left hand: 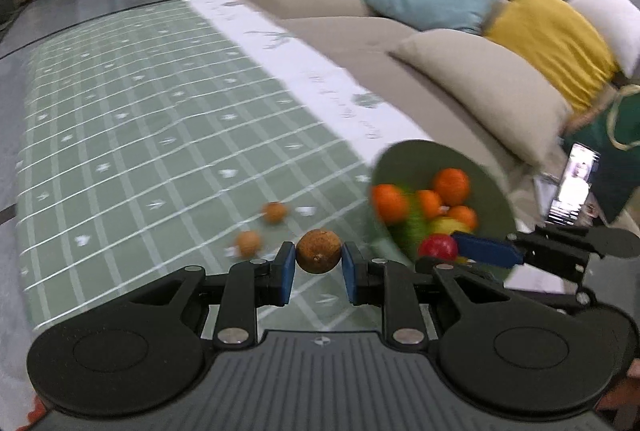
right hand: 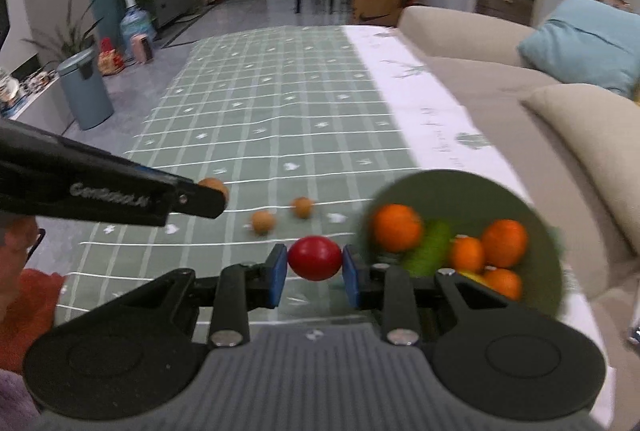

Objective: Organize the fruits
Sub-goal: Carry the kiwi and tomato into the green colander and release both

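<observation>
rough brown fruit (left hand: 319, 251), glossy red fruit (right hand: 315, 257) gripped.

A counter (right hand: 280, 111) covered by a green checked cloth (right hand: 240, 135) with a white border carries two small brown fruits (right hand: 263, 222) lying near each other and a green bowl (right hand: 460, 191) of fruit beside them.
</observation>
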